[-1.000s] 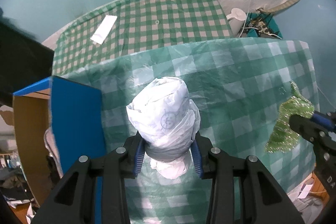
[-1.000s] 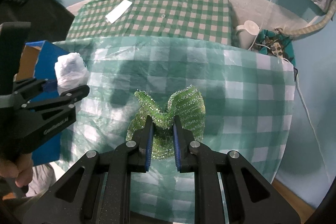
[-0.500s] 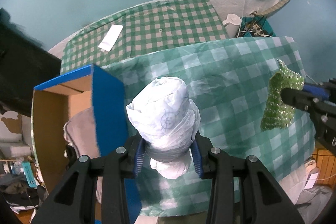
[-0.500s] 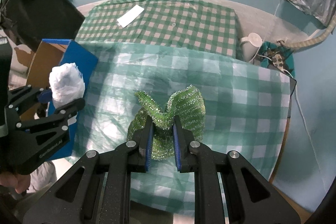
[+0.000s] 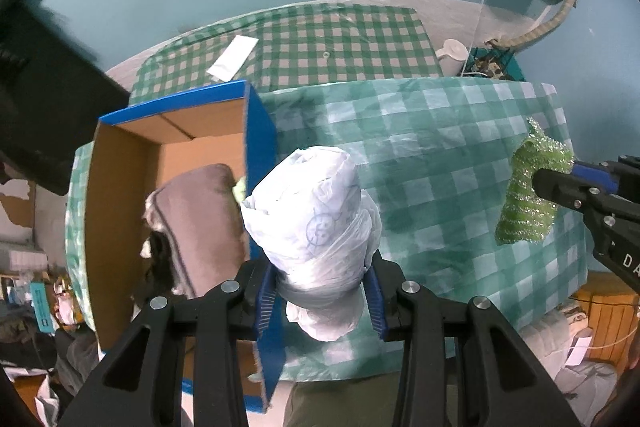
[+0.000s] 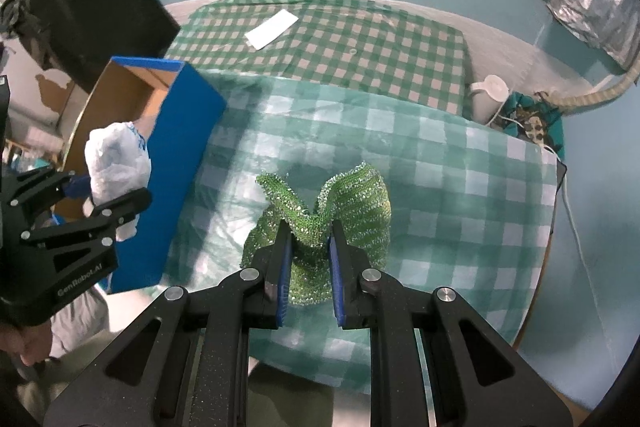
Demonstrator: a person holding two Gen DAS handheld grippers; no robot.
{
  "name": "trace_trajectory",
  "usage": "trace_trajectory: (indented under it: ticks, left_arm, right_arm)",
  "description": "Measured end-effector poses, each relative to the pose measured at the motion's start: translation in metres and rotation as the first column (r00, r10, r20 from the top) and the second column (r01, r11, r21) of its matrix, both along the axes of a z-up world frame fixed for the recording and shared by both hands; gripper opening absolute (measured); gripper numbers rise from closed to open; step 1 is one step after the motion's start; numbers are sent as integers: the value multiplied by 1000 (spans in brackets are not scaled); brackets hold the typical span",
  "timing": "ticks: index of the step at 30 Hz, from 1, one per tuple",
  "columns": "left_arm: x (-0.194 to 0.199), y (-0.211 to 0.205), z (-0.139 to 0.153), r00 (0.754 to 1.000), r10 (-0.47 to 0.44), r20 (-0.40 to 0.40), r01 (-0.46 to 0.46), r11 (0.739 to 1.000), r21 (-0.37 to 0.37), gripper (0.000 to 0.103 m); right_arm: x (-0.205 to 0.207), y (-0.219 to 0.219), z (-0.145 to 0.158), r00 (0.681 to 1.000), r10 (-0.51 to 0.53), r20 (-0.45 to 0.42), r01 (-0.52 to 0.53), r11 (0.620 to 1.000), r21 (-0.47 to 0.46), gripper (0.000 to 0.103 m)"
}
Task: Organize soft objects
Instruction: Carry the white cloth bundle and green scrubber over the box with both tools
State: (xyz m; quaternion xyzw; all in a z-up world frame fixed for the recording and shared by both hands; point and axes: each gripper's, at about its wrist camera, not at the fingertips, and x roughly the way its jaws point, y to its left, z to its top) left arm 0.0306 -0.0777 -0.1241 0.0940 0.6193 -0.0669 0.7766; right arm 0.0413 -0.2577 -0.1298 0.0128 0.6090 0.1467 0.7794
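Note:
My left gripper (image 5: 320,291) is shut on a crumpled white plastic bag (image 5: 312,215) and holds it in the air above the right wall of a blue cardboard box (image 5: 256,115). The box is open and holds a grey folded cloth (image 5: 192,223). My right gripper (image 6: 308,239) is shut on a green glittery mesh cloth (image 6: 344,195), held above the green checked table. In the right wrist view the left gripper (image 6: 80,203) with the bag (image 6: 116,159) is at the left, beside the box (image 6: 188,131). The mesh cloth (image 5: 528,195) shows at the right of the left wrist view.
A green checked plastic cover (image 6: 440,179) lies over the near table. A second checked table (image 6: 360,43) behind carries a white paper slip (image 6: 272,29). A white kettle (image 6: 490,97) and cables stand at the right. A black object (image 6: 80,7) is at the far left.
Both grippers rose and drew back from the table with their loads. The left gripper moved left, so the open box and the grey cloth inside came into its view.

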Motion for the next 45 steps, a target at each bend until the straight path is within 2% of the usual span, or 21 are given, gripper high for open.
trace_trajectory:
  ticks: [21,45]
  left_arm:
    - [-22,86,18,993,111,26,-111,994,-15,39]
    - [-27,195,3,962,274,8,-274,961,21,39]
  right_arm:
    - [-4,99,33,990,134,31,-135,990,34,16]
    - [11,215,23,957,289,20,-290,956,51,16]
